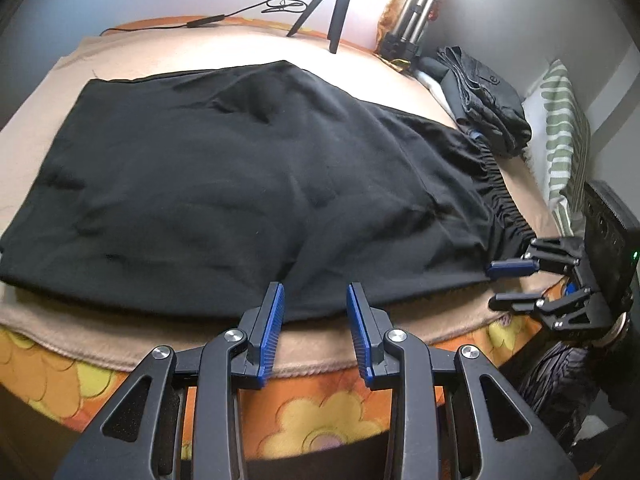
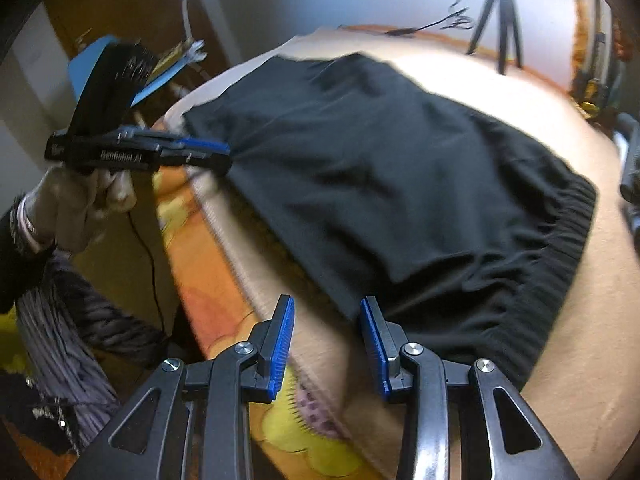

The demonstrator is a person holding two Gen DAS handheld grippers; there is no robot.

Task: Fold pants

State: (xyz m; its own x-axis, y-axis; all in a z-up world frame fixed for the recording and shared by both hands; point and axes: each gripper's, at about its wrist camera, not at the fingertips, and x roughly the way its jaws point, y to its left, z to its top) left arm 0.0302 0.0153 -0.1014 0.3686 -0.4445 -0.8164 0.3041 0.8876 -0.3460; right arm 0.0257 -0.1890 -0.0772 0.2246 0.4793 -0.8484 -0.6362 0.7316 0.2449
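Note:
Black pants (image 1: 224, 184) lie flat on a beige blanket (image 1: 48, 316) on the bed, elastic waistband (image 1: 504, 200) to the right. My left gripper (image 1: 316, 300) is open at the near edge of the pants, its fingers over the hem line. My right gripper (image 1: 502, 284) is open at the waistband's near corner. In the right wrist view the right gripper (image 2: 328, 320) is open just before the waistband corner of the pants (image 2: 392, 168). The left gripper (image 2: 216, 152) shows there from the side, at the pants' left edge.
A stack of folded dark clothes (image 1: 484, 96) sits at the far right by a striped pillow (image 1: 564, 128). A black tripod (image 1: 332, 4) and a silver tripod (image 1: 416, 12) stand at the back with a cable (image 1: 248, 8). The floral sheet (image 1: 312, 412) hangs over the bed's near edge.

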